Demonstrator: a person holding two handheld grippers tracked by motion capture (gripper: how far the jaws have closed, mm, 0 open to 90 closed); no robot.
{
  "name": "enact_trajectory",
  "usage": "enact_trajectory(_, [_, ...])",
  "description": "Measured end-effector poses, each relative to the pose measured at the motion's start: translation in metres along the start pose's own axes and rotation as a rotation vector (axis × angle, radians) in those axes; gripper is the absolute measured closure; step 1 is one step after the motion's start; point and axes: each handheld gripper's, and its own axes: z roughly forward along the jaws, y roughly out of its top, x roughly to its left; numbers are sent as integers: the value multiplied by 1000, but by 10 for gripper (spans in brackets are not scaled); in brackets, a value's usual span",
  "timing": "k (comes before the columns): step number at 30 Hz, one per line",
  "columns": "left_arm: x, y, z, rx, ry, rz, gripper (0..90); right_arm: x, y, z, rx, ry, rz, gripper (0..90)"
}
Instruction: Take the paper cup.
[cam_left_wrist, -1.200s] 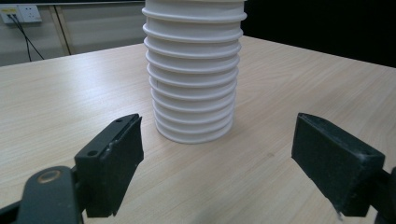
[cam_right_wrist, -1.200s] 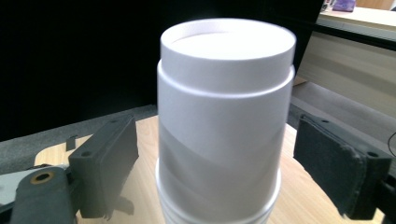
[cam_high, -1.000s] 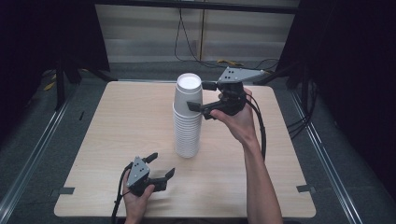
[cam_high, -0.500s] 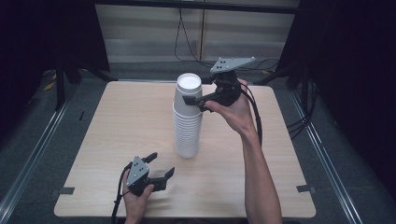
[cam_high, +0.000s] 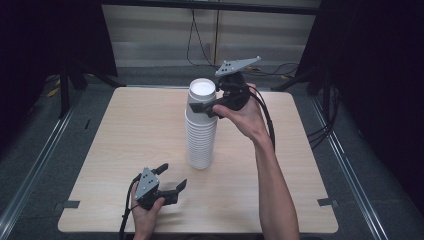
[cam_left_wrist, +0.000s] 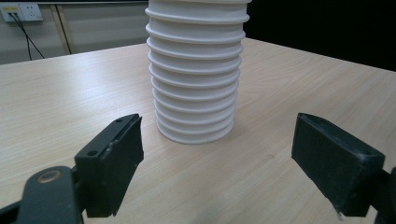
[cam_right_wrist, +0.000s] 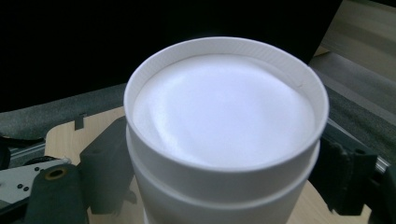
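The right gripper (cam_high: 204, 108) has its jaws closed around the top cup (cam_right_wrist: 224, 126) of the stack of white cups (cam_high: 201, 135), one black jaw on either side just under the rim. That cup's inside is plain white and holds nothing. Below the jaws the stack stands upright on the table (cam_high: 125, 130). The left gripper (cam_high: 172, 177) rests near the table's front edge with its jaws spread and nothing between them; the stack's base lies just ahead of it.
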Motion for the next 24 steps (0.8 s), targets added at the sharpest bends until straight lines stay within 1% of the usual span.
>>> enact_trajectory(8, [0,0,0,1,-2,2,163,2,0,-1,-12,-12,-12,194])
enact_trajectory(11, [0,0,0,-1,-3,-3,163,2,1,-2,-16,-12,-13,196])
enact_trajectory(13, [0,0,0,1,-2,0,163,2,2,-4,-38,-15,-8,197])
enact_trajectory(16, [0,0,0,-4,0,-5,163,3,3,-7,-55,-23,-9,198])
enact_trajectory(18, [0,0,-1,-3,2,-2,163,4,3,-9,-79,-36,-18,198])
enact_trajectory(19, [0,0,-1,-7,4,-8,163,5,3,-10,-88,-41,-22,199])
enact_trajectory(20, [0,0,-1,-8,4,-9,163,5,4,-11,-94,-43,-23,199])
enact_trajectory(21, [0,0,-1,-4,3,0,163,5,4,-12,-101,-44,-22,199])
enact_trajectory(24, [0,0,-1,-4,3,-1,163,5,5,-15,-121,-43,-17,201])
